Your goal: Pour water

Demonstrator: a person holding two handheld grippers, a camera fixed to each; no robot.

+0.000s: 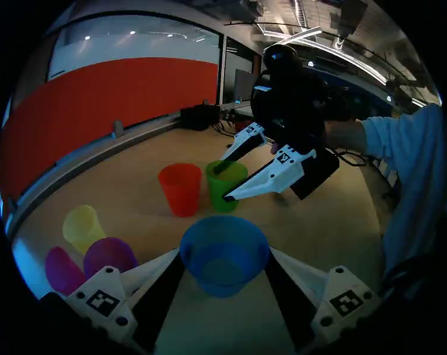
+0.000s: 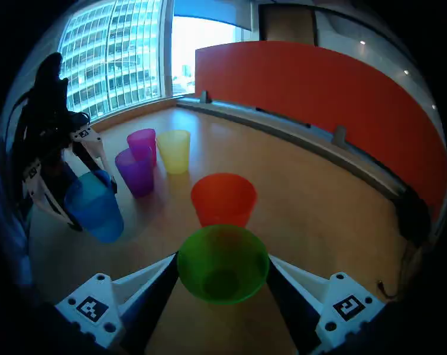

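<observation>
My left gripper [image 1: 224,255] is shut on a blue cup [image 1: 223,275], its open mouth facing the camera. In the right gripper view that blue cup [image 2: 95,207] hangs tilted at the left in the left gripper [image 2: 93,204]. My right gripper [image 2: 223,260] is shut on a green cup [image 2: 223,266]. The left gripper view shows the green cup [image 1: 229,177] farther off in the right gripper [image 1: 222,184], just right of a red cup [image 1: 180,188]. The red cup [image 2: 223,198] stands directly behind the green one. I cannot tell whether either held cup has water in it.
A yellow cup [image 1: 81,226], a purple cup [image 1: 109,255] and a magenta cup [image 1: 62,269] stand grouped on the wooden tabletop [image 1: 318,219]. A person's sleeve [image 1: 413,177] is at the right. A red wall panel [image 2: 318,89] runs behind the table's far edge.
</observation>
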